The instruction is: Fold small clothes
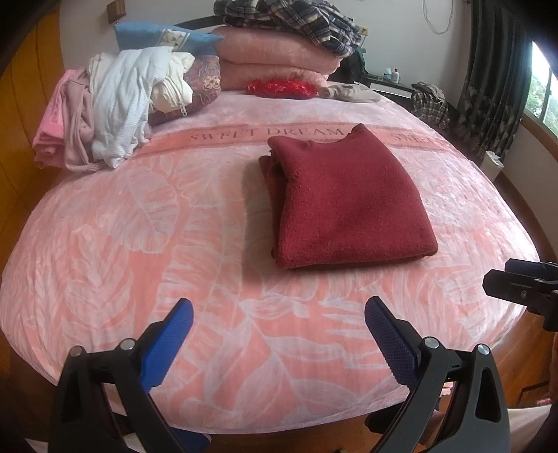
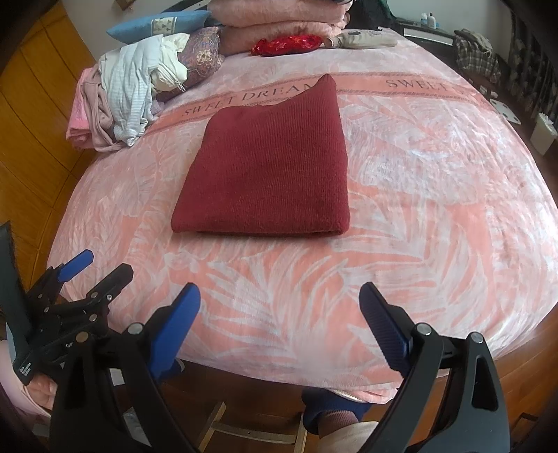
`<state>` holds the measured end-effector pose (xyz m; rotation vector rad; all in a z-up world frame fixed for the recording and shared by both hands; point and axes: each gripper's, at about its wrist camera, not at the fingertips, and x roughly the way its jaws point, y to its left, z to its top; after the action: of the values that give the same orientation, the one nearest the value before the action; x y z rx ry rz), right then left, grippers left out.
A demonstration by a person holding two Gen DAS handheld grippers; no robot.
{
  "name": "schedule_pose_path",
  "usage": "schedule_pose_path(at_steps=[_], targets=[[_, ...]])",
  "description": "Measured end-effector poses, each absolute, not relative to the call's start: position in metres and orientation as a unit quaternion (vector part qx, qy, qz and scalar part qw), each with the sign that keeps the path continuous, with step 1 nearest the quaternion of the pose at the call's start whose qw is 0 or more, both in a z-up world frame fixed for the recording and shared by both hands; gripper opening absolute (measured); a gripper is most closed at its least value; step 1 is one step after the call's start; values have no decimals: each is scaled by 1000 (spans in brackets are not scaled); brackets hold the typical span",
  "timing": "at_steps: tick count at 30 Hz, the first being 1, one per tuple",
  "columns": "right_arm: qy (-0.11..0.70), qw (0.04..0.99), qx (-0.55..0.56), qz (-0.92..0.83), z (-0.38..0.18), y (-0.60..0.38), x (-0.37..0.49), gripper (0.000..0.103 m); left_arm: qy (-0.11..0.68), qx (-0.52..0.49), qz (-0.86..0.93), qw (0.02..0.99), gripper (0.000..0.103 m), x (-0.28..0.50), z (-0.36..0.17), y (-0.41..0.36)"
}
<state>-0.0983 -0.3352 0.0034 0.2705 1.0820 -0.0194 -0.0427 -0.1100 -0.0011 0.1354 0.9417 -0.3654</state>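
Both grippers, left gripper [image 1: 279,315] and right gripper [image 2: 279,299], wide apart, empty; folded sweater [image 2: 268,163] mid-bedspread [image 2: 418,209].

Folded sweater [image 1: 348,202] lying on the bed [image 1: 104,278], right of centre in the left wrist view, mid-frame in the right wrist view, its far corner overlapping the lettered band [image 2: 244,99] across the blanket. Heap of loose clothes [image 1: 115,108] at upper left, at the bed's edge. Behind the heap, two pillows [image 1: 164,38], one atop the other. Right of those, at top centre, stacked folded blankets [image 1: 275,59] with a plaid garment [image 1: 296,21] on top. Small embroidered cushion [image 1: 279,87] before the stack, a flat pouch [image 1: 352,92] just right of it. Left tongs [image 1: 279,317] and right tongs [image 2: 279,303] at the bottom of the frames, over the bed's near edge, well apart from the sweater.
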Motion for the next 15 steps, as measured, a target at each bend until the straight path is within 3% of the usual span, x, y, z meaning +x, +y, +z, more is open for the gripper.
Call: schedule_pose_path(at_steps=[15], targets=[[514,847,136,-11,3,-337,-99,92,453,62,-173,872,99,-43,-1,-108]])
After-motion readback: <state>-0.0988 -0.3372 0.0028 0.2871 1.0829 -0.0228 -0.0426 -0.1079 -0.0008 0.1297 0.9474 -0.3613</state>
